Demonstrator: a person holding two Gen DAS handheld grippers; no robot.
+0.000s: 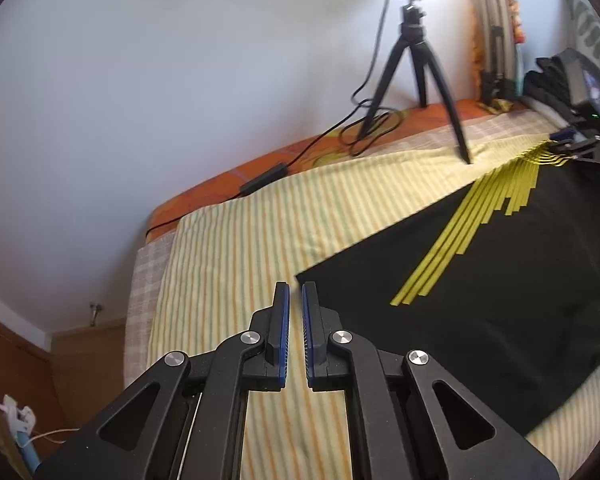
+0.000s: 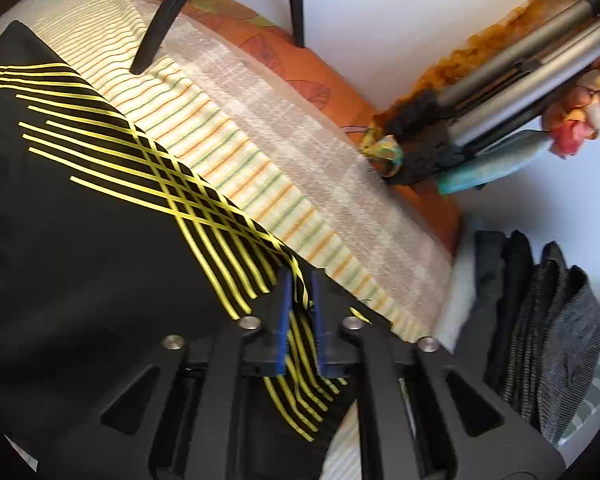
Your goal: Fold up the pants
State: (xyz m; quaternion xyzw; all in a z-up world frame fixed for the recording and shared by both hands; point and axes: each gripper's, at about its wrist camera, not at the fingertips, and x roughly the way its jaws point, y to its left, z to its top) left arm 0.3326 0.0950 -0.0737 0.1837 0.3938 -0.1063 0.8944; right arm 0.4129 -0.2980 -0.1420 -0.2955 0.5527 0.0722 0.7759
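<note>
Black pants (image 1: 500,280) with yellow stripes lie flat on the striped bedsheet (image 1: 240,260). My left gripper (image 1: 295,288) hovers over the sheet just left of the pants' near corner. Its jaws are closed to a thin slit with nothing in it. At the far right of the left wrist view, my right gripper (image 1: 568,148) sits at the striped end of the pants. In the right wrist view the pants (image 2: 80,260) spread out to the left. My right gripper (image 2: 300,276) has its pads apart, and the yellow-striped fabric edge runs loosely between them.
A ring-light tripod (image 1: 416,64) stands at the back of the bed, one leg (image 2: 160,20) resting on the sheet close to the pants. Its cable and adapter (image 1: 260,184) lie along the wall. A stack of dark folded clothes (image 2: 540,340) sits beyond the bed's right edge.
</note>
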